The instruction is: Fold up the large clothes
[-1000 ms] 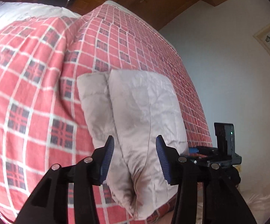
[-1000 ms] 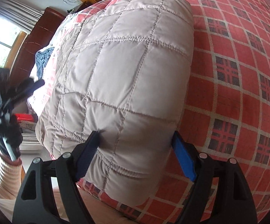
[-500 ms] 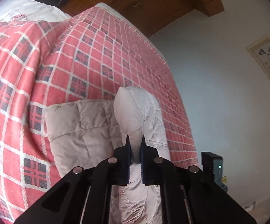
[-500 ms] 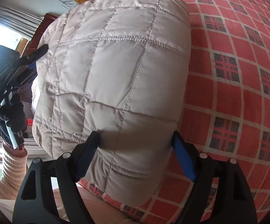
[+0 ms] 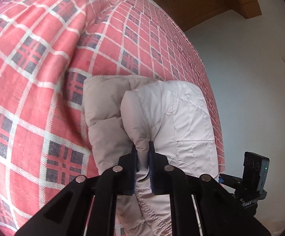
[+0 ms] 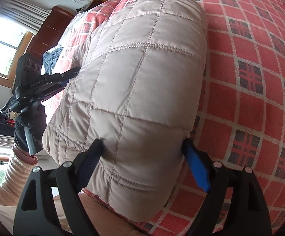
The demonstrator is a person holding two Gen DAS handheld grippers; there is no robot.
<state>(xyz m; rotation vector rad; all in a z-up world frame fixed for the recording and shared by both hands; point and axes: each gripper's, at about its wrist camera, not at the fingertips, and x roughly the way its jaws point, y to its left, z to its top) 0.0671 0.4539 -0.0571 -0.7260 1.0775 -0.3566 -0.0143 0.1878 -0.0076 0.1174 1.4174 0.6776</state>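
Note:
A pale beige quilted jacket (image 5: 168, 118) lies folded into a thick bundle on a red plaid bedspread (image 5: 34, 59). My left gripper (image 5: 142, 149) is shut on a pinched fold of its upper layer, blue pads pressed together on the cloth. In the right wrist view the same quilted jacket (image 6: 138, 82) bulges large in front of my right gripper (image 6: 142, 147), which stands wide open with its jaws straddling the near end of the bundle. The left gripper's body (image 6: 40, 86), held by a dark-gloved hand (image 6: 30, 125), shows at the jacket's far left side.
The plaid bedspread (image 6: 250, 78) stretches away to the right. A wooden headboard (image 6: 44, 33) and a window (image 6: 0, 45) are at the left, with a blue cloth (image 6: 51, 59) near the pillows. A white wall (image 5: 250, 78) flanks the bed, and the right gripper's body (image 5: 254, 169) shows by it.
My left gripper went from open around the jacket's edge to shut on a fold of it and has pulled that layer up. The right gripper stayed open around the bundle.

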